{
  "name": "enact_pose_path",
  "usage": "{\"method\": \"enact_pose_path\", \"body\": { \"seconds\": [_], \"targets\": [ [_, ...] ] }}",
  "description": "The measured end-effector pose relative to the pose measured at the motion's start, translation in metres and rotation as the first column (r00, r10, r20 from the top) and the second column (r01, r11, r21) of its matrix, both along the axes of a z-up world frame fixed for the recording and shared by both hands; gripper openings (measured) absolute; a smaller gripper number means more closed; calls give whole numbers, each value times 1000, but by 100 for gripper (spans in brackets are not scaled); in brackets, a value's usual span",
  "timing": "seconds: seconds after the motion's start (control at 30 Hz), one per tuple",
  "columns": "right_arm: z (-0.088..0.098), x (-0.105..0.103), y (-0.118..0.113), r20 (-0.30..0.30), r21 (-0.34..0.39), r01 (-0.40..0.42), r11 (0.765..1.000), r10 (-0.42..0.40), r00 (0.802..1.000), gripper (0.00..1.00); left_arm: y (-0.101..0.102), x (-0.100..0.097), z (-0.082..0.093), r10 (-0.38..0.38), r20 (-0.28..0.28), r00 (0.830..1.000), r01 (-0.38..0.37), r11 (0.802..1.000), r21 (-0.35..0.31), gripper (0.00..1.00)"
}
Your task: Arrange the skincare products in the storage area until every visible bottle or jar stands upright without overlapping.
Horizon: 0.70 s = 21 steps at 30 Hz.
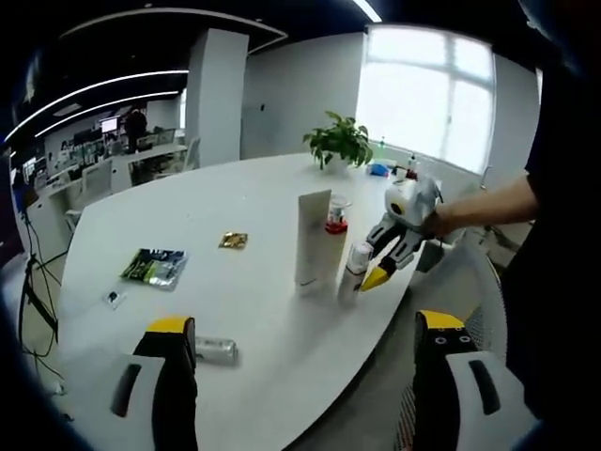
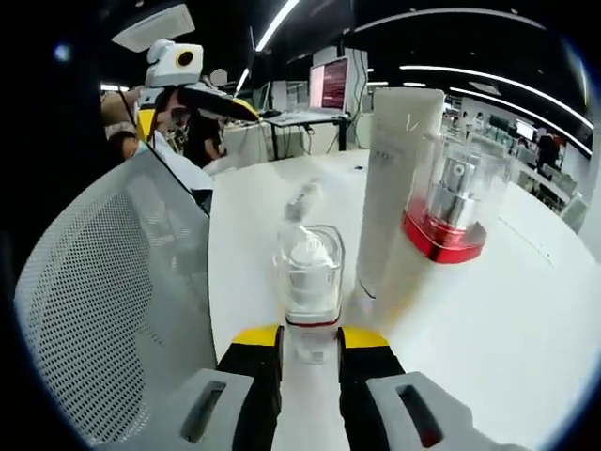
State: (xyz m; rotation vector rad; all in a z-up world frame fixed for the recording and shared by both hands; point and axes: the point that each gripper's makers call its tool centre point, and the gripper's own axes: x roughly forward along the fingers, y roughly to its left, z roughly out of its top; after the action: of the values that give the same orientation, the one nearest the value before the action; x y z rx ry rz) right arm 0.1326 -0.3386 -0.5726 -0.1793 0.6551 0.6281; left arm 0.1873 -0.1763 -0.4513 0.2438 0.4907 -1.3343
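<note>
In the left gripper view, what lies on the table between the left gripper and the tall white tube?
In the left gripper view, a small silver bottle lies on its side just beyond the left gripper; past it, bare white table up to the tall white tube.

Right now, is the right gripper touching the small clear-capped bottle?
Touching. The right gripper view shows the right gripper with both yellow-tipped jaws pressed against the base of the small clear-capped bottle, no gap either side.

Honestly can't read any text here; print on the tall white tube (image 2: 399, 193) and the green-black packet (image 1: 154, 266) is way too blurry.
</note>
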Motion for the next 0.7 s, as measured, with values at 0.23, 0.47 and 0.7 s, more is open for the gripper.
{"method": "enact_pose_path", "body": {
  "seconds": [0.23, 0.47, 0.7],
  "targets": [
    [-6, 6, -10, -2, -13, 21, 1000, -21, 1000, 11, 1, -1, -1, 4, -3, 1000, -4, 1000, 6, 89],
    [-5, 11, -11, -2, -35, 1, 999, -1, 1000, 11, 1, -1, -1, 10, -3, 1000, -10, 1000, 9, 89],
    [-6, 16, -16, -8, -49, -12, 999, 12, 1000, 11, 0, -2, -2, 14, -5, 1000, -13, 1000, 10, 89]
  ]
}}
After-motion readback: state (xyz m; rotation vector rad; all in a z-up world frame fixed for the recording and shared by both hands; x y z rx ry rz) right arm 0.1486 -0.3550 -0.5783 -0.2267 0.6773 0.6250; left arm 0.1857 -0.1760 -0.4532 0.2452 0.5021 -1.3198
